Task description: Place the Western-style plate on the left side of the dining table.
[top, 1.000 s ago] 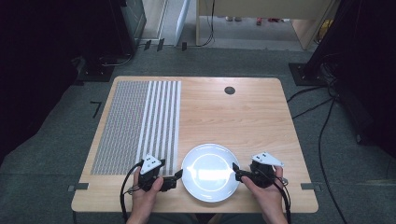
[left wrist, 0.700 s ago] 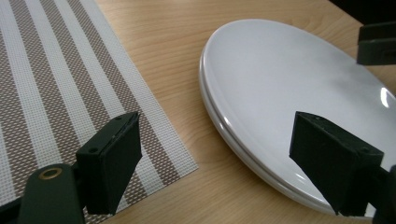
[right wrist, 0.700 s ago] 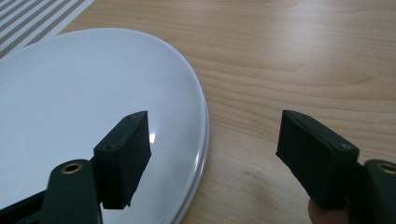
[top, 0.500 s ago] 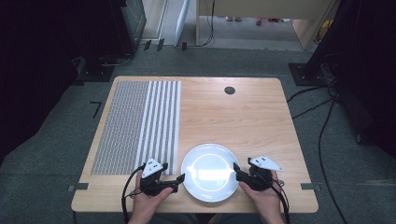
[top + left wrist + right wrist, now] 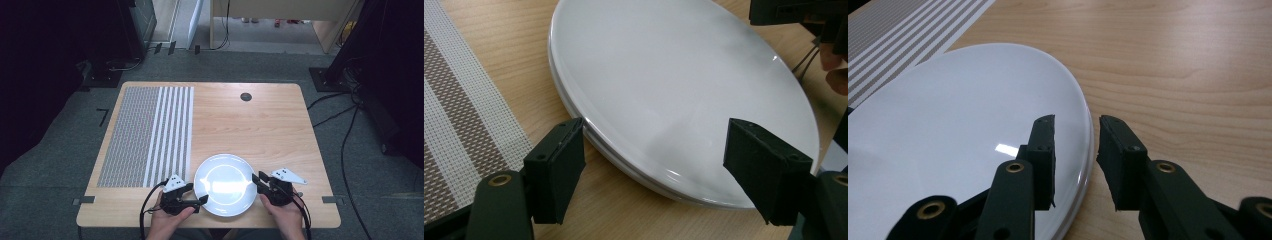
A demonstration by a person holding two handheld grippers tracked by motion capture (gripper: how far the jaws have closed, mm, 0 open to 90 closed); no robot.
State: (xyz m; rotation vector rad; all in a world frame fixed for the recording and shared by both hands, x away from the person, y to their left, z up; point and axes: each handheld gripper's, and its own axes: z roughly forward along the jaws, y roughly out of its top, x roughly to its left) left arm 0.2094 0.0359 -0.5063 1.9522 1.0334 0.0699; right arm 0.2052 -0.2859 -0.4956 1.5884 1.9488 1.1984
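The white plate [image 5: 225, 184] lies at the near edge of the wooden table [image 5: 260, 125], just right of the striped placemat [image 5: 150, 135]. The right gripper [image 5: 1075, 150] straddles its right rim, jaws narrow and just closing; whether the pads already press on it seems uncertain. The left gripper [image 5: 654, 165] stands wide across the plate's left rim, jaws just closing, one pad beside the edge.

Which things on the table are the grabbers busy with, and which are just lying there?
In use:
white plate
left gripper, jaws astride its rim
right gripper, jaws closing over its rim

Lying about:
striped placemat
round black hole
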